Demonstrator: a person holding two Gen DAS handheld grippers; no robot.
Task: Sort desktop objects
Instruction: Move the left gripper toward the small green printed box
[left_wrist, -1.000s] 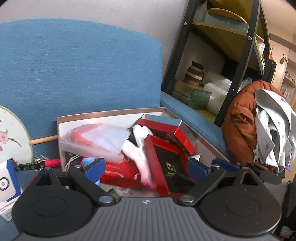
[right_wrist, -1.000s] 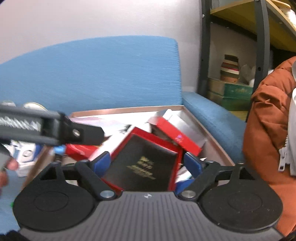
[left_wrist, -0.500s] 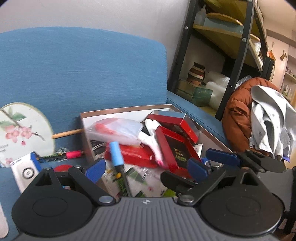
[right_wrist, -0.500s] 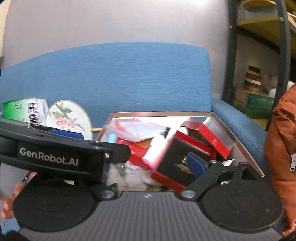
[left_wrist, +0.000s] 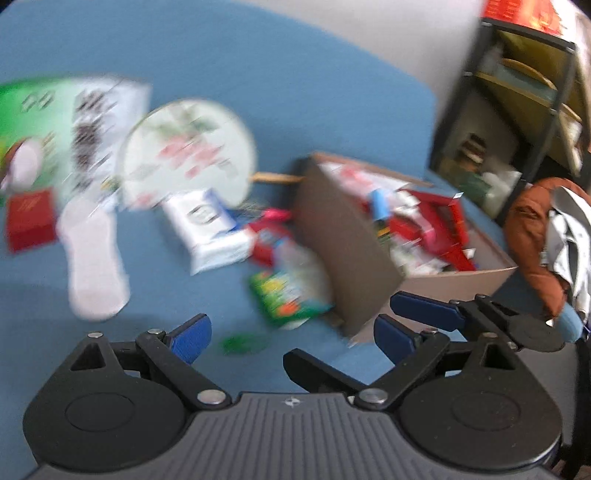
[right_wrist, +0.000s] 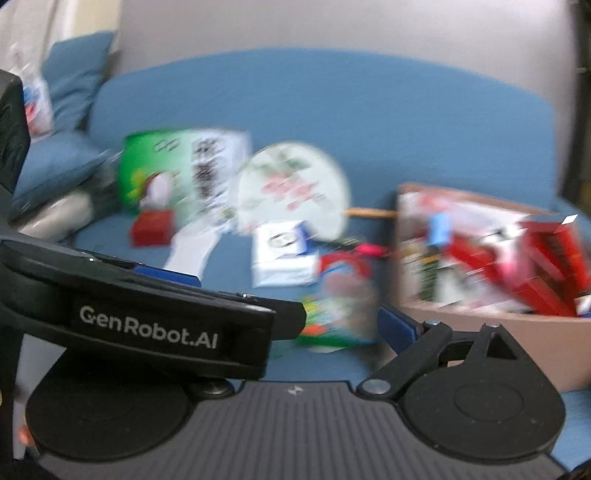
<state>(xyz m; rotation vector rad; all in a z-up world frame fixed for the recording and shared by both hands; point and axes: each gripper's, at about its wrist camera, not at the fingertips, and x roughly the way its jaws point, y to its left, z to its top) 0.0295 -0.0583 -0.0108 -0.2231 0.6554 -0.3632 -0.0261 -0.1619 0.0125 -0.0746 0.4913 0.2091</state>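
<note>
Apparently clutter (left_wrist: 288, 291) beside box (left_wrist: 343, 251)

Blurred cardboard box (left_wrist: 347, 254) crammed with red packages, loose clutter beside it

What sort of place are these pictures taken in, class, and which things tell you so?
Probably a lived-in room at home: a blue sofa strewn with odds and ends, a metal shelf unit holding household goods, and a brown jacket draped nearby.

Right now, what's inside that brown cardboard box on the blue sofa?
The brown cardboard box holds a jumble: red boxes, a light-blue cylinder, and white and pink items too blurred to name. Whatever lies beneath the pile is covered.
</note>
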